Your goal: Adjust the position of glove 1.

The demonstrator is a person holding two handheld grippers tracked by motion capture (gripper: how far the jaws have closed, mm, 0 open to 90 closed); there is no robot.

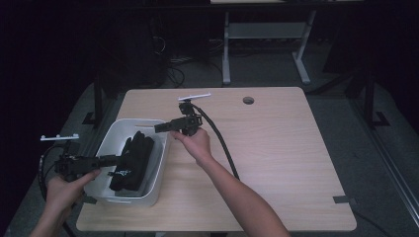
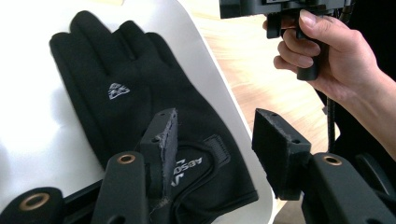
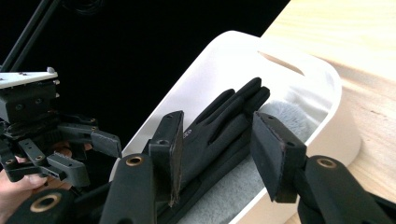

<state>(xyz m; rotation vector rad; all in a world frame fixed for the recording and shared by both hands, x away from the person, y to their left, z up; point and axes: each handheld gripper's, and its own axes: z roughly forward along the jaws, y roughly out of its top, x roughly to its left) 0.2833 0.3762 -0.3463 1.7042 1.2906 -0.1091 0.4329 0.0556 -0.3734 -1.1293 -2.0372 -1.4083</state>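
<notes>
Room: dark floor and a metal desk frame [image 1: 267,34] lie beyond the pale wooden table [image 1: 276,163], well ahead of both grippers
Table: a small round hole [image 1: 248,100] sits near its far edge, well clear of the right gripper
Bin: a white plastic bin [image 1: 157,177] stands at the table's near left corner, between the two grippers and below their jaws
Gloves: black gloves [image 1: 132,159] lie flat inside the bin, fingers pointing away from the left gripper; in the left gripper view one glove [image 2: 140,102] shows a small grey logo on its back and a printed cuff strap just under the jaws
Lining: something grey and fuzzy [image 3: 285,116] lies under the gloves, seen past the right gripper's jaws
Left gripper: the left gripper [image 1: 114,159] is held over the bin's left rim, pointing at the gloves; its jaws stand apart with nothing pinched between them
Right gripper: the right gripper [image 1: 159,128] hangs over the bin's far right corner; its jaws stand parted above the glove fingers, touching nothing
Hands: the left hand [image 1: 66,190] and right hand [image 1: 196,143] each grasp a gripper handle
</notes>
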